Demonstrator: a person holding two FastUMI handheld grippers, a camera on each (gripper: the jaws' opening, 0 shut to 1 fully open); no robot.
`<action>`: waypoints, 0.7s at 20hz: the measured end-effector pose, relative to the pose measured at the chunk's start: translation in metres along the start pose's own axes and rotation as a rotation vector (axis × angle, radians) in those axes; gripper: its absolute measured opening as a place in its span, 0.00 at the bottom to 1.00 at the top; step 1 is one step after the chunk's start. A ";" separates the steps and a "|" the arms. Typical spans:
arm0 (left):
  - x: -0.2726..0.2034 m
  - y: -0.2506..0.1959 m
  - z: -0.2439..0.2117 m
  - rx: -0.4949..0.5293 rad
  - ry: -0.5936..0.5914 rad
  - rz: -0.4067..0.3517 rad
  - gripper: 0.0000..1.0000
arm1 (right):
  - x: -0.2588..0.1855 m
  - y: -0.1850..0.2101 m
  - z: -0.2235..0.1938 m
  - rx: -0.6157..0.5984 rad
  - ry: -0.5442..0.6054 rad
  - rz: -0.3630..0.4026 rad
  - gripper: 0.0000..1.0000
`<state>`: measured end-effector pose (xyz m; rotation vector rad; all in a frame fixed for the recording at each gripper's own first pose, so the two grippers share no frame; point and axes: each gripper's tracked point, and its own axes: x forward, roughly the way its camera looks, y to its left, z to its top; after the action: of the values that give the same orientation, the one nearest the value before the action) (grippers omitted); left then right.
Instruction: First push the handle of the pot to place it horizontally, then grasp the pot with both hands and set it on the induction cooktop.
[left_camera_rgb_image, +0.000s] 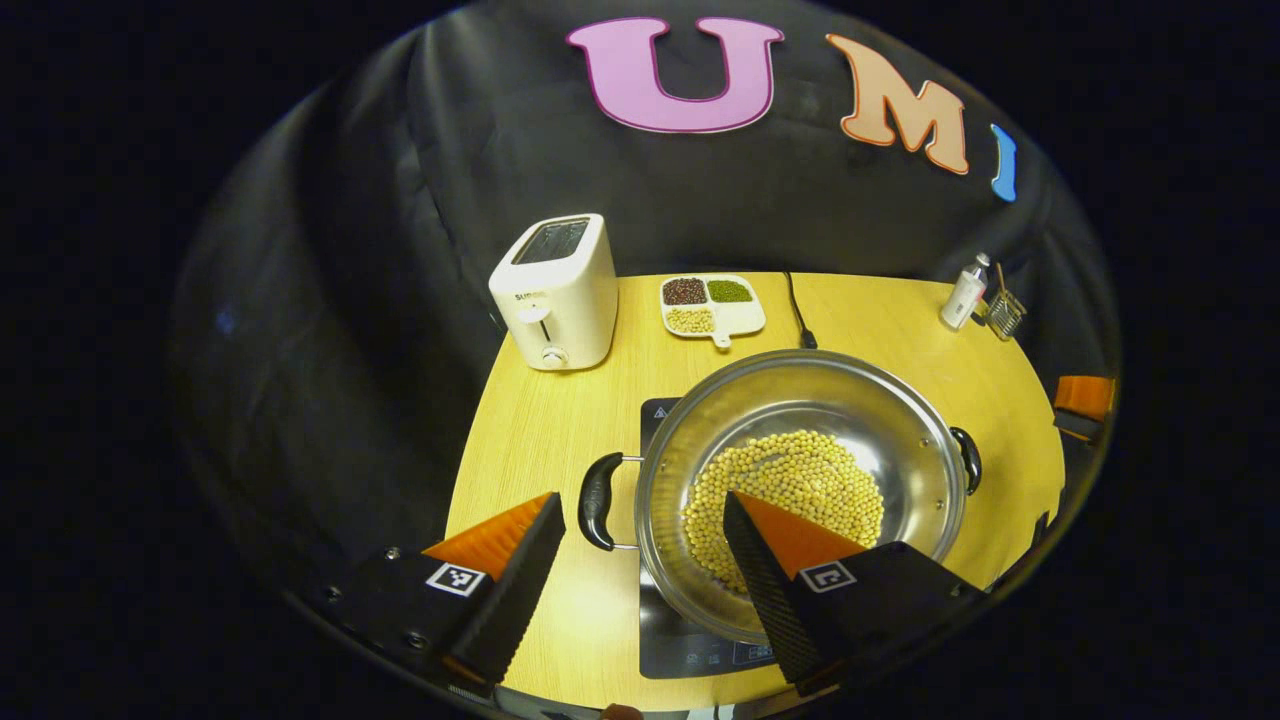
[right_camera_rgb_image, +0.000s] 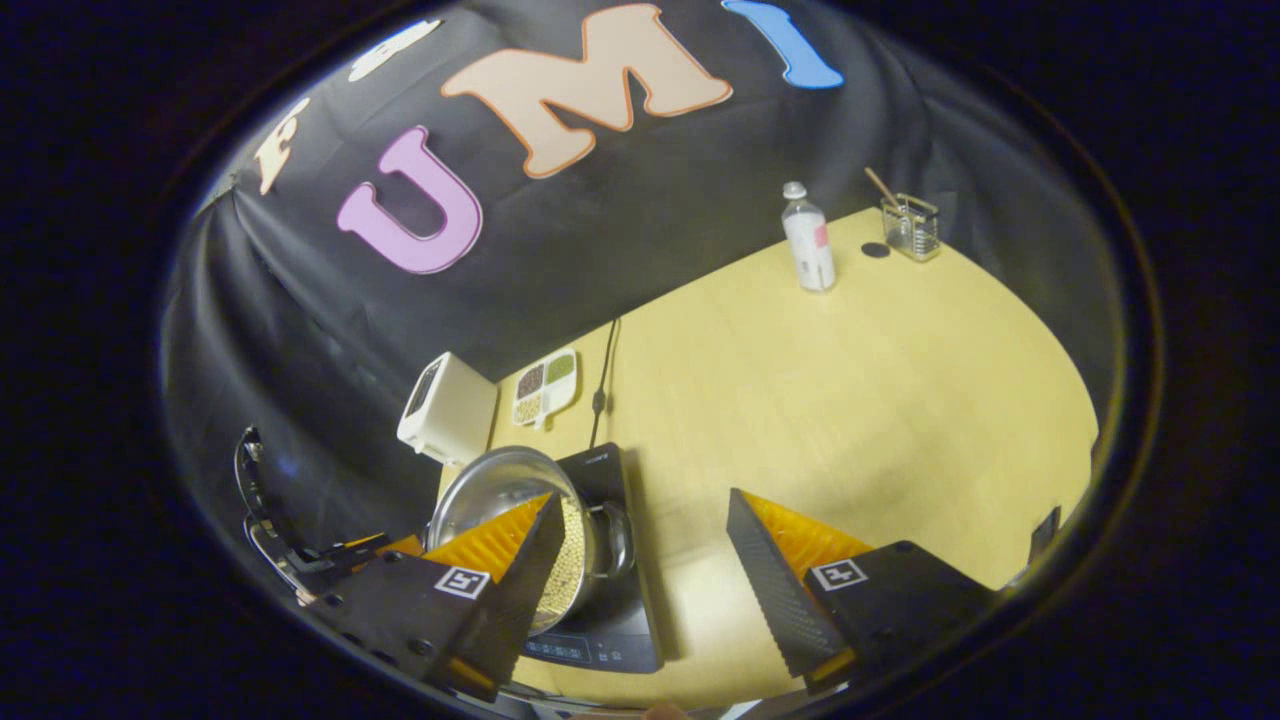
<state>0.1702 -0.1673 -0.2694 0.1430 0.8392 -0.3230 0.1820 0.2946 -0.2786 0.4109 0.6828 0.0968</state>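
Observation:
The steel pot (left_camera_rgb_image: 800, 400), holding yellow soybeans (left_camera_rgb_image: 790, 480), sits on the black induction cooktop (left_camera_rgb_image: 690, 650). Its two black handles point left (left_camera_rgb_image: 598, 500) and right (left_camera_rgb_image: 968, 458). My left gripper (left_camera_rgb_image: 641, 496) is open and straddles the left handle; one finger reaches over the pot's rim, and neither finger presses the handle. In the right gripper view the pot (right_camera_rgb_image: 490, 495) is at lower left on the cooktop (right_camera_rgb_image: 615, 610). My right gripper (right_camera_rgb_image: 641, 495) is open beside the pot's near handle (right_camera_rgb_image: 620, 540), with bare table between its fingers. One of its fingers (left_camera_rgb_image: 1083, 398) shows at the far right.
A white toaster (left_camera_rgb_image: 555, 295) and a divided dish of beans (left_camera_rgb_image: 712, 305) stand at the back of the yellow table (left_camera_rgb_image: 540, 420). The cooktop's cord (left_camera_rgb_image: 797, 312) runs back. A small bottle (right_camera_rgb_image: 808, 240) and a glass holder (right_camera_rgb_image: 912, 227) stand at the far right corner.

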 end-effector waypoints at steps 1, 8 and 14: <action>-0.009 -0.004 0.004 0.004 -0.010 -0.010 0.98 | -0.010 -0.003 0.006 -0.012 -0.023 -0.008 0.92; -0.084 -0.061 0.044 0.067 -0.151 -0.045 0.97 | -0.087 -0.031 0.063 -0.116 -0.194 -0.009 1.00; -0.147 -0.146 0.073 -0.001 -0.327 -0.056 0.97 | -0.158 -0.058 0.112 -0.183 -0.309 0.063 1.00</action>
<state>0.0809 -0.2904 -0.1103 0.0636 0.5203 -0.3864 0.1276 0.1686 -0.1301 0.2632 0.3526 0.1505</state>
